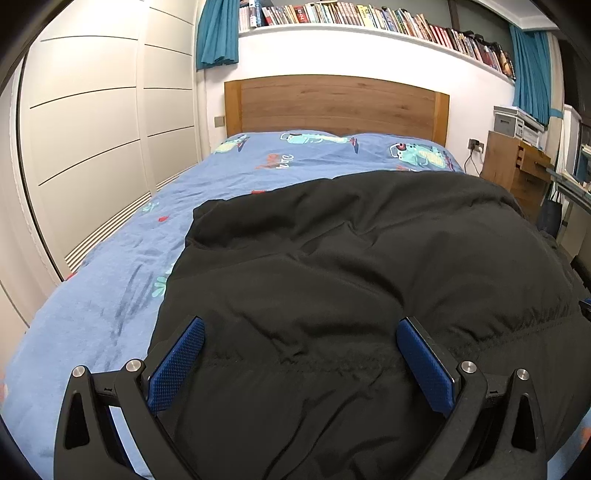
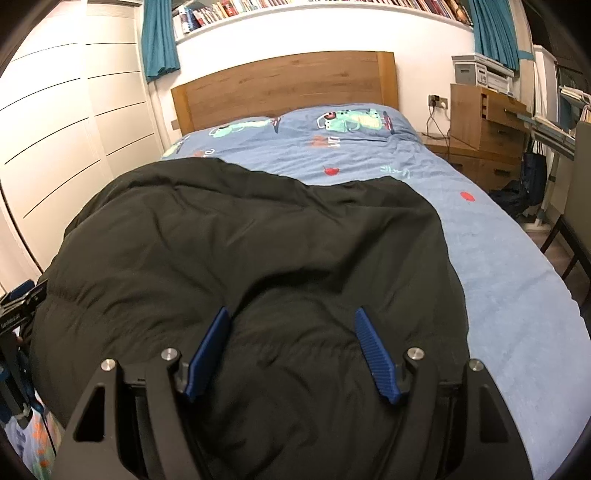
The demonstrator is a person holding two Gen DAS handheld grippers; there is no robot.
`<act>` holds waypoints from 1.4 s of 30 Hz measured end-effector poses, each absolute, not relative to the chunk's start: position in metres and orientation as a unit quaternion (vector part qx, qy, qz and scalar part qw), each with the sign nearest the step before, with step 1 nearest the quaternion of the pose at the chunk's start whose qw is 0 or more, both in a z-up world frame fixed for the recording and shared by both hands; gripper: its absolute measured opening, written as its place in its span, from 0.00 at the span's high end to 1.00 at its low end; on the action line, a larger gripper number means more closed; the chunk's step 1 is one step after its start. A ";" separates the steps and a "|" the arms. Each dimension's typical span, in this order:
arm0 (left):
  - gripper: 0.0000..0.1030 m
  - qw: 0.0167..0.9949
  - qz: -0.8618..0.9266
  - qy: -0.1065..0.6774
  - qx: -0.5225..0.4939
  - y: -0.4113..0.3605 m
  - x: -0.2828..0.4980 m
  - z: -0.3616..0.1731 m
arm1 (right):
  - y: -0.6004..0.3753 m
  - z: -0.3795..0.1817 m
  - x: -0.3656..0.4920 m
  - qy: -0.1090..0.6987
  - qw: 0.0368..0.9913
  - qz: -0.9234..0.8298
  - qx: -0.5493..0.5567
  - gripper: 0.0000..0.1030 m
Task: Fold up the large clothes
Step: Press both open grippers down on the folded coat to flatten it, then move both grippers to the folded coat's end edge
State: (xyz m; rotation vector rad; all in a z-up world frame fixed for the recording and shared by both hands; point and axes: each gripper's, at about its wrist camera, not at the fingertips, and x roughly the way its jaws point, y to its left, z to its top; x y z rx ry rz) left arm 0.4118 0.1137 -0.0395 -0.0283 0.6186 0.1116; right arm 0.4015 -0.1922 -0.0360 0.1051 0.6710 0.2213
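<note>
Black quilted fabric of a large puffy coat (image 1: pixel 351 266) filled the near part of both views, spread over the foot end of the bed (image 1: pixel 122 295) and reaching about halfway toward the wooden headboard (image 1: pixel 336 103). It lay rumpled on the blue cartoon-print sheet (image 2: pixel 498 258), with bare sheet showing along the bed's left edge in the left wrist view and along its right edge in the right wrist view. Beyond the headboard a long bookshelf (image 1: pixel 369 18) ran along the wall between teal curtains (image 1: pixel 216 33). Over the coat's near edge the left gripper (image 1: pixel 301 332) stood with its blue pads (image 1: pixel 177 365) wide apart, gripping nothing. Likewise the right gripper (image 2: pixel 293 321) was spread open above the coat, holding nothing.
</note>
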 end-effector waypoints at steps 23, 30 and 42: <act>0.01 0.928 0.060 0.363 -0.055 0.171 0.360 -0.037 | -0.268 -0.029 0.336 0.368 0.920 0.064 0.120 0.31; 0.01 0.924 0.057 0.370 -0.084 0.193 0.339 -0.041 | -0.286 -0.027 0.321 0.382 0.914 0.047 0.131 0.27; 0.01 0.892 -0.025 0.385 -0.236 0.248 0.347 -0.067 | -0.320 -0.060 0.349 0.411 0.868 0.092 0.264 0.26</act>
